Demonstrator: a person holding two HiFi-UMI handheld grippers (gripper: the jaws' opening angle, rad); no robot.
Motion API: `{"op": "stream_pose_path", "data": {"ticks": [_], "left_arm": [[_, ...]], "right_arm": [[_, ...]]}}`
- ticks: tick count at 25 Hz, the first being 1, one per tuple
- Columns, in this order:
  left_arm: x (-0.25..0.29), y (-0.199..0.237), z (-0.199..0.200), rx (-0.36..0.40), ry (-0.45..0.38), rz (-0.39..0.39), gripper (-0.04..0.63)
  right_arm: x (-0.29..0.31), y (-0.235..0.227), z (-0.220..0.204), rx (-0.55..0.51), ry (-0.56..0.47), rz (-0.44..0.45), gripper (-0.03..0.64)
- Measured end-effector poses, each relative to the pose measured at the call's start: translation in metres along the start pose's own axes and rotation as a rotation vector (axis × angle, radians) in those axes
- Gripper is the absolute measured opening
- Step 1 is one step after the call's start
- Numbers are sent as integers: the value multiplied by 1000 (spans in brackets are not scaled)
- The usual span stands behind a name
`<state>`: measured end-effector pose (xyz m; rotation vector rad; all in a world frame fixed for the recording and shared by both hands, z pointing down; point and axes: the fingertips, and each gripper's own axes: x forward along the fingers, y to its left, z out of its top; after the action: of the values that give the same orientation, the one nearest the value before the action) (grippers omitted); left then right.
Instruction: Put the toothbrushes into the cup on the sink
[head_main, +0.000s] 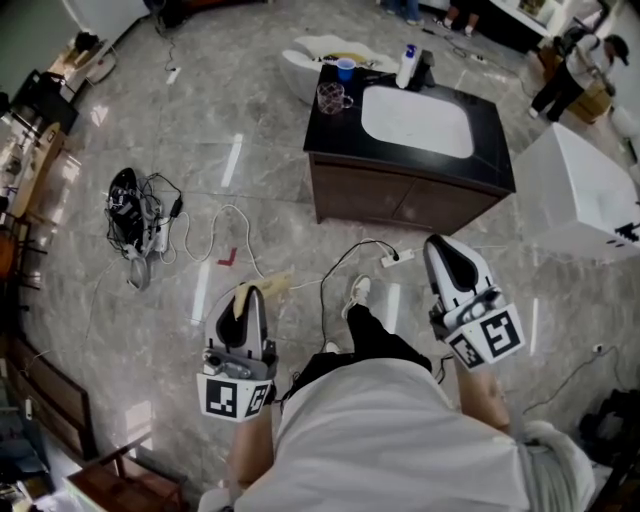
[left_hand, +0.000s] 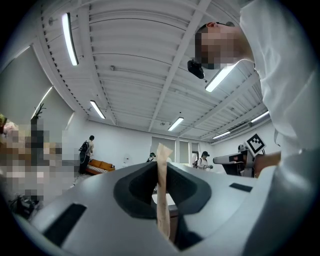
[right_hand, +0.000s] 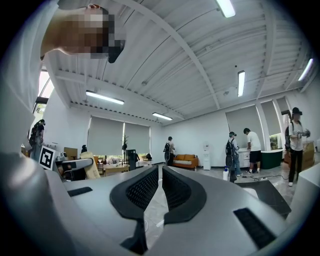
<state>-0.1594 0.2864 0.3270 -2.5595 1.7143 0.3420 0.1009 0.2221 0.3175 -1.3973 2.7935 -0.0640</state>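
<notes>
The black sink counter (head_main: 490, 130) with a white basin stands ahead at the top centre of the head view. On its left end are a clear glass cup (head_main: 331, 97) and a small blue cup (head_main: 345, 68). My left gripper (head_main: 244, 292) is low over the floor, well short of the counter, and is shut on a flat tan toothbrush (head_main: 270, 288). In the left gripper view that toothbrush (left_hand: 162, 195) stands upright, pinched between the jaws of the left gripper (left_hand: 162, 167). My right gripper (head_main: 443, 245) is shut and holds nothing; in its own view the right gripper (right_hand: 160, 172) points level into the room.
A white bottle with a blue cap (head_main: 406, 66) stands at the counter's back. Tangled cables and a power strip (head_main: 140, 215) lie on the marble floor at left. A white cable (head_main: 345, 262) runs before the cabinet. A white box (head_main: 575, 190) stands to the right. People stand at the back right (head_main: 570, 70).
</notes>
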Motion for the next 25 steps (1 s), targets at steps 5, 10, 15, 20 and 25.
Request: {"op": "stream_pose_path", "data": {"ticks": [5,10,15,20,25], "left_arm": [[35,16,0,18,-10,30,41],[81,29,-6,26,7,35,41],[130,45,-21,10,33,48,41],[175,50,-35,10,67,49,41],[220,48,-38,15,70,51,41]], "right_arm": [[41,-25,-2,16,-12,35,49],[85,-58,-6,31,-5,60,49],[121,-92,-13,50,20,69,49],[146,-139,-11,67,18,46,49],[170,-174,-13,80,26,63,49]]}}
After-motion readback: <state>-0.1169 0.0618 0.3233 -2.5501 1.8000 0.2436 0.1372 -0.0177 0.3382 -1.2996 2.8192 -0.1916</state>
